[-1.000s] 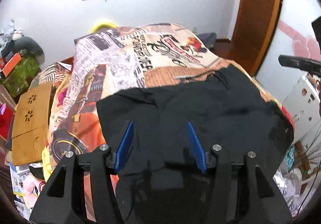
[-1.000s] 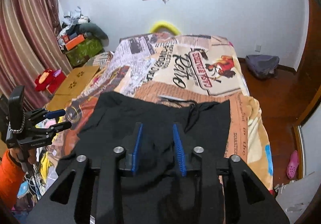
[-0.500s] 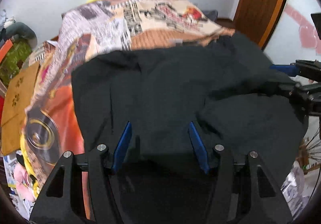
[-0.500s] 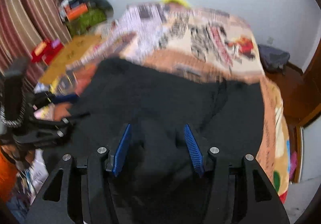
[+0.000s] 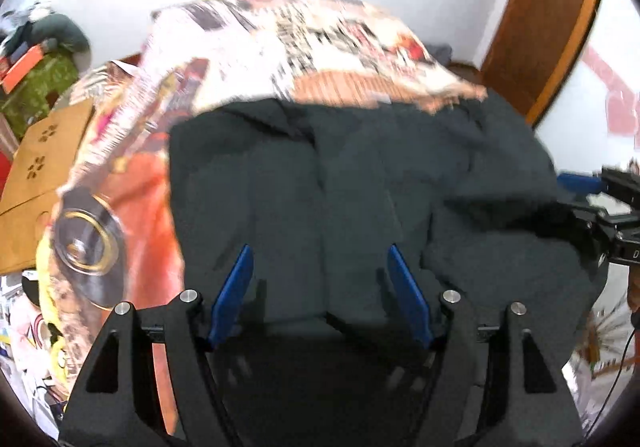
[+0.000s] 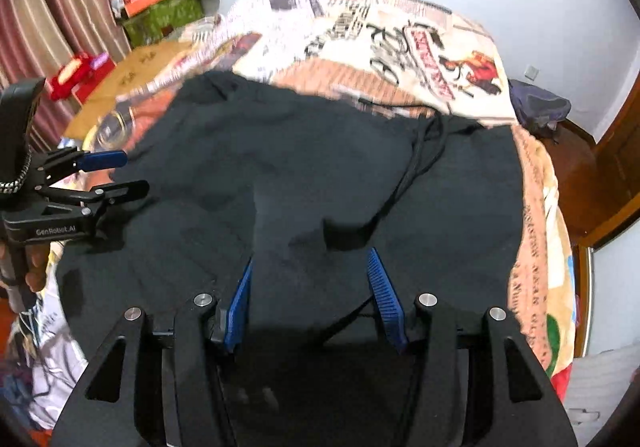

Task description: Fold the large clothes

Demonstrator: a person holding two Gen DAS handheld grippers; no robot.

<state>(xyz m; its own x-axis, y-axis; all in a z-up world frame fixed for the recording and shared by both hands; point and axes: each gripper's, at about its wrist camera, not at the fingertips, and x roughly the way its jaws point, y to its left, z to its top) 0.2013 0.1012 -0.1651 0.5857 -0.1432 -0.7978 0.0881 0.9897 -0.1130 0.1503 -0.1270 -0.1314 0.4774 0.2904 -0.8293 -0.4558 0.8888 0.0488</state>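
A large black garment (image 5: pixel 360 183) lies spread over the near part of a bed; it also shows in the right wrist view (image 6: pixel 320 167), with a black drawstring (image 6: pixel 416 163) trailing across it. My left gripper (image 5: pixel 320 259) is open, its blue pads just above the cloth near the near edge. My right gripper (image 6: pixel 310 263) is open over the near edge too, holding nothing. The left gripper also shows in the right wrist view (image 6: pixel 120 173) at the garment's left side. The right gripper shows in the left wrist view (image 5: pixel 576 195) at its right side.
The bed carries a printed newspaper-pattern blanket (image 6: pixel 380 39). A brown cardboard box (image 5: pixel 40 175) and clutter stand left of the bed. A wooden door (image 5: pixel 552 19) is at the right. A dark bag (image 6: pixel 536 107) lies on the floor beyond the bed.
Both grippers have come down closer to the garment. The right gripper's jaws have widened. The garment's near part now lies bunched in folds.
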